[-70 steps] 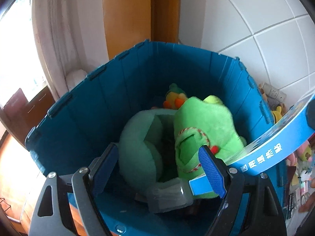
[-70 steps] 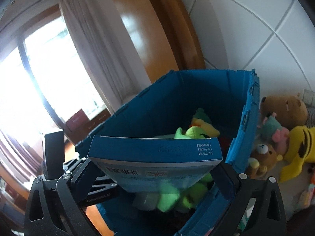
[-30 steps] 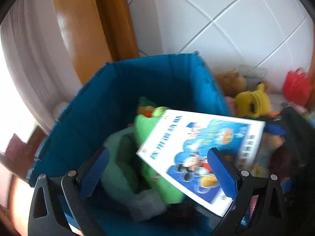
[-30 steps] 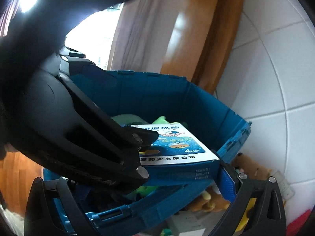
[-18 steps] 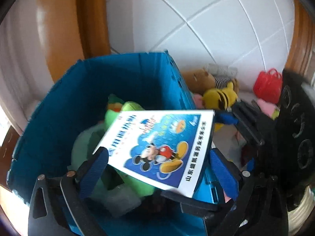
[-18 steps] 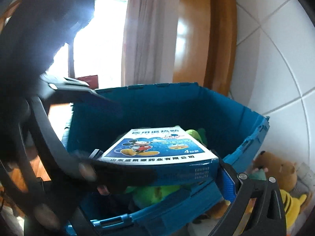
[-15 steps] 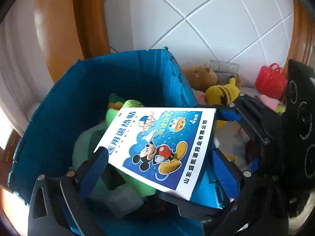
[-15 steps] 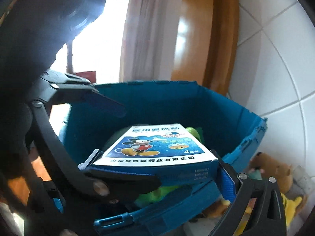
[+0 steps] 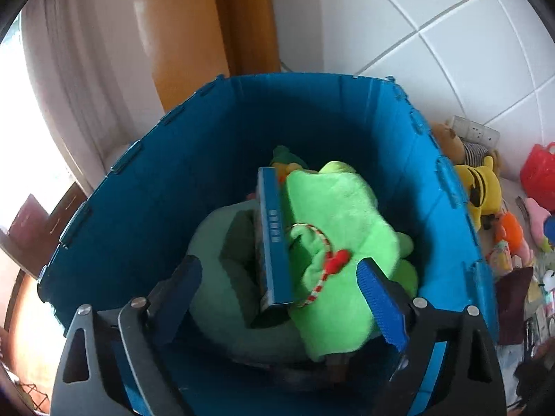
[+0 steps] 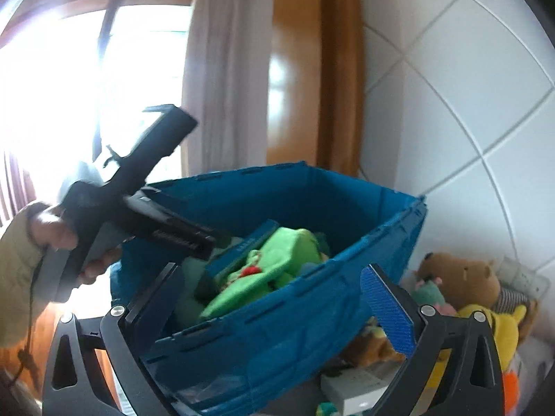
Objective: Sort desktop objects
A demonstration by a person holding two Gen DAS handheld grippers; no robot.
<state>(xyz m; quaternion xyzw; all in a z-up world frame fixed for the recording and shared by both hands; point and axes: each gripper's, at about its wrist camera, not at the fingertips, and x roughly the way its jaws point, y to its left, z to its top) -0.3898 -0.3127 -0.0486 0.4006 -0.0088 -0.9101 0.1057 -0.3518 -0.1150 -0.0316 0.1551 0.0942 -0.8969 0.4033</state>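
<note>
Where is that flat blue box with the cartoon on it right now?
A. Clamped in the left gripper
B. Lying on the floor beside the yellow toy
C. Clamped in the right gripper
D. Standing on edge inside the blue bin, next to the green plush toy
D: the blue box stands on edge in the blue bin, against the green plush toy, and both grippers' jaws are empty.

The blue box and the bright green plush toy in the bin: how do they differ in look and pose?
The blue box is flat, stiff and straight-edged; the bright green plush toy is soft and rounded. The box stands on edge, and the plush toy lies sprawled beside it. Both are inside the blue bin, free of any fingers.
</note>
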